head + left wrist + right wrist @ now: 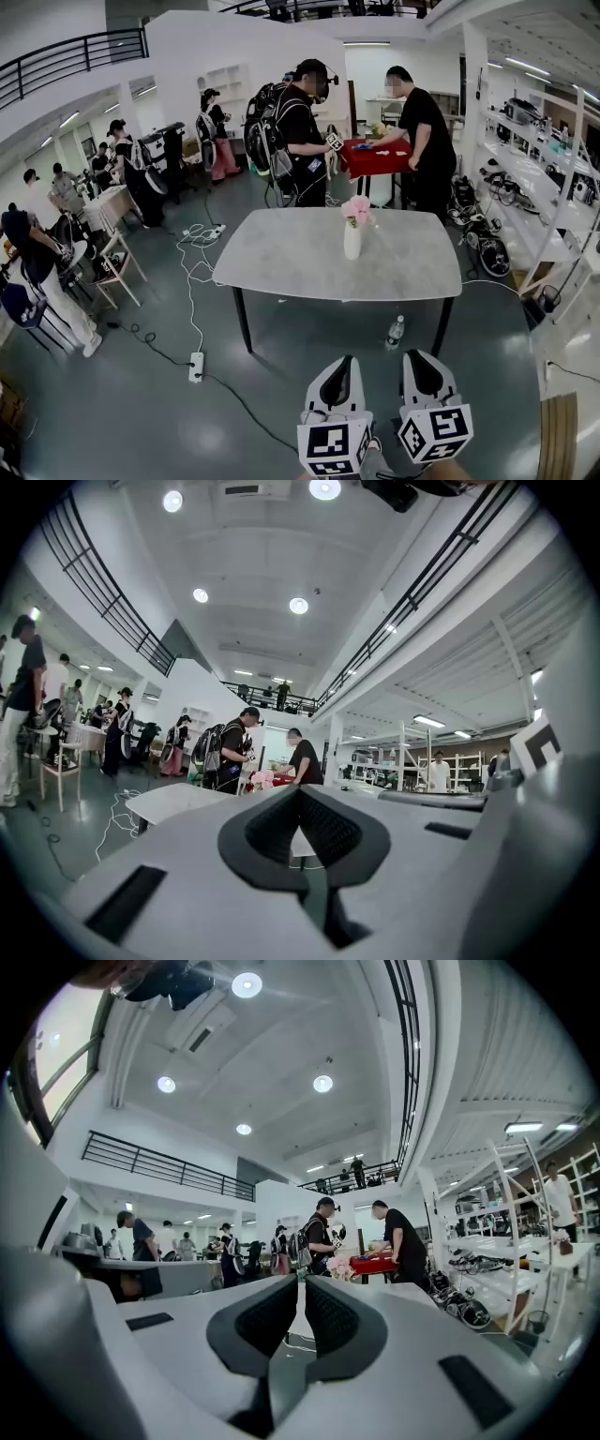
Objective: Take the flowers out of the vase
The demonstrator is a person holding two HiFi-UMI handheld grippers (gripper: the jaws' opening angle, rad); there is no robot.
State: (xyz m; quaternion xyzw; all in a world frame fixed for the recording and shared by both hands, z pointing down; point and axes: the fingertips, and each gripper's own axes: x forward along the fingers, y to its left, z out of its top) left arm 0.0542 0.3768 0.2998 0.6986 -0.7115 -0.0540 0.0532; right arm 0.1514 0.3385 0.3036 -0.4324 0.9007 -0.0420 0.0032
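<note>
A white vase (352, 242) with pink flowers (356, 209) stands upright near the far edge of a grey table (281, 267), well ahead of me. Both grippers are low in the head view, short of the table's near edge and far from the vase. The left gripper (348, 360) is shut and empty. The right gripper (413, 355) beside it is also shut, holding nothing. In the left gripper view the closed left gripper (302, 794) points toward the table, with the flowers (262, 778) small behind it. In the right gripper view the flowers (337, 1265) show just past the right gripper (301, 1283).
A water bottle (396, 332) stands on the floor by the table's near right leg. A power strip (196, 367) and white cables lie on the floor at left. Two people work at a red table (375, 157) beyond. Chairs (117, 267) stand left, shelving (553, 187) right.
</note>
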